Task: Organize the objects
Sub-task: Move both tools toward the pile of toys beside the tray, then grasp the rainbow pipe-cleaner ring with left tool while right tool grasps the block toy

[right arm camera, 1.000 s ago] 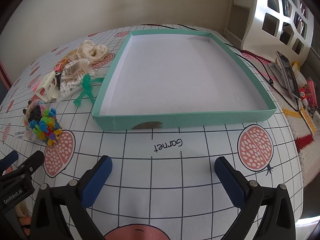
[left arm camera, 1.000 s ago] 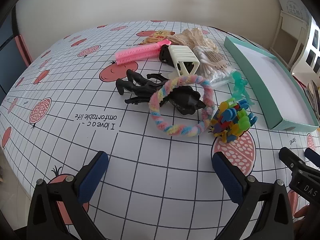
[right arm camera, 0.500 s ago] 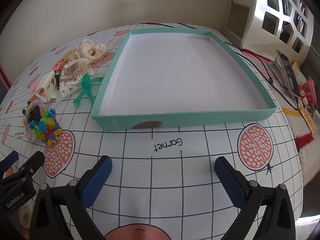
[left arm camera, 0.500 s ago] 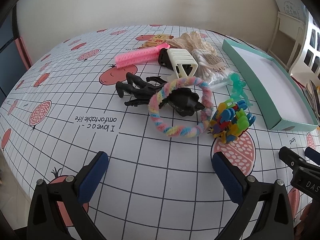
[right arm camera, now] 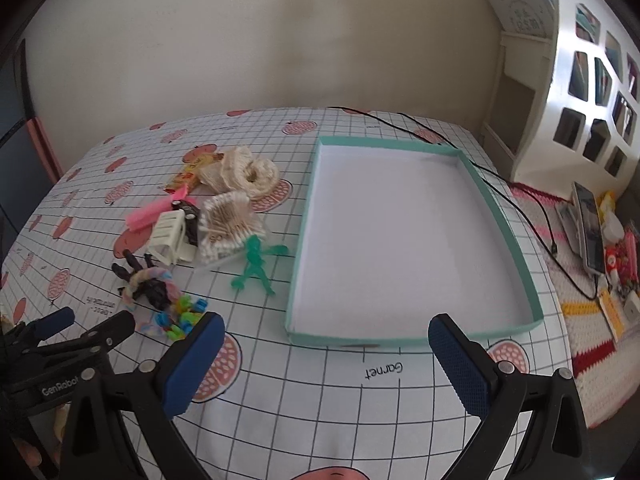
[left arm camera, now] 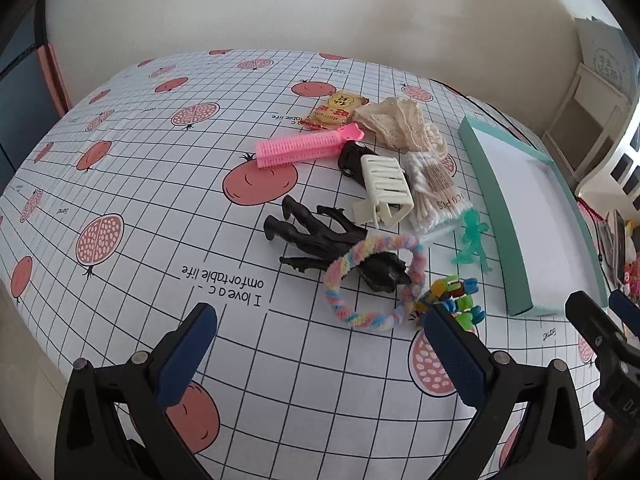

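**Teal tray bare, clutter heaped to its left**

Teal tray lies on the gridded cloth, its white floor bare; the left wrist view shows only its near long wall, and its far end runs out of sight.

The pile sits just left of the tray. A pastel scrunchie lies over a black figure, hiding the figure's middle; what the dark lump inside the ring is cannot be told. The left gripper, jaws wide apart and holding nothing, hangs above the cloth near the pile, and its right pad covers part of the clip bundle. A cream claw clip hides most of a small black thing behind it. Cotton swabs in a clear bag touch the clip; a green figure lies between the swabs and the tray. A pink roller, lace and a snack packet lie farther back.

The right gripper is spread open and empty, before the tray's near wall.
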Tool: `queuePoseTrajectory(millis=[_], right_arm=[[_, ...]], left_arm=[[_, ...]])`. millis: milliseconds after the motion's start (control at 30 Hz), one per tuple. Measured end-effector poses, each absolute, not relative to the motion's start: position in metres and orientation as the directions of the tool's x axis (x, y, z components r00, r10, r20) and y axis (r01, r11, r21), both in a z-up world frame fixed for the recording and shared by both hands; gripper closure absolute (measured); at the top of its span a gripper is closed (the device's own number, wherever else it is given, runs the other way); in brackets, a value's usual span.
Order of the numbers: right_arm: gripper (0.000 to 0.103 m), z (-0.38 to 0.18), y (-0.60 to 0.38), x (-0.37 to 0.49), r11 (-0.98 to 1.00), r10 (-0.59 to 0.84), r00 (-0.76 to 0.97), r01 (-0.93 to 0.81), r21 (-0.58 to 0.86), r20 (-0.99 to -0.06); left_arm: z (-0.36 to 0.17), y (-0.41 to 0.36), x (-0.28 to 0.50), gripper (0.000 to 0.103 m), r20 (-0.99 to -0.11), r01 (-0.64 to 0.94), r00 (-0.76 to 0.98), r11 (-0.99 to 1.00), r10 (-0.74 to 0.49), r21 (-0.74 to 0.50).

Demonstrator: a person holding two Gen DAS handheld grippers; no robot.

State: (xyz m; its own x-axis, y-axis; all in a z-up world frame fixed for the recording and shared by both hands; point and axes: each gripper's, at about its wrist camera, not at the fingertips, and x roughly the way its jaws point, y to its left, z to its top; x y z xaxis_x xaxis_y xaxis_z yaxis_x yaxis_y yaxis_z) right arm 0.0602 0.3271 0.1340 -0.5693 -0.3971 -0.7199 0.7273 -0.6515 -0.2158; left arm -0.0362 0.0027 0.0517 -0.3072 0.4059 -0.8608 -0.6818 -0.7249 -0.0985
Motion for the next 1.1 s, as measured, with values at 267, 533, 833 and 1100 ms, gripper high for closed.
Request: queuePoseTrajectory(millis=[267,533,833,1100], right_arm=[[0.000,0.154,0.292,0.064,-0.592,-0.346,-0.494,0.775,-0.223,-0.798],[0.000,0.148,0.259,0.071,-0.573,-0.301,-0.411,0.799,-0.181,-0.861],[0.001,0.117,0.253,0.074,-0.592,-0.285,-0.346,0.797,-0.120,-0.894],[0.002,0.096,0.246,0.068,-0.633,-0.279,-0.280,0.773,-0.044,-0.919]], left_arm=[[0.083,0.016,-0.056,0.000,-0.900,-0.750,-0.242,-0.658,0.363,-0.063],[0.091,0.025,-0.076,0.000,-0.927,-0.801,-0.221,-0.598,0.304,-0.005],[0.065,0.021,-0.084,0.004,-0.936,-0.828,-0.169,-0.560,0.309,-0.035],[0.062,0.022,-0.085,0.004,-0.947,-0.838,-0.114,-0.541,0.301,-0.071]])
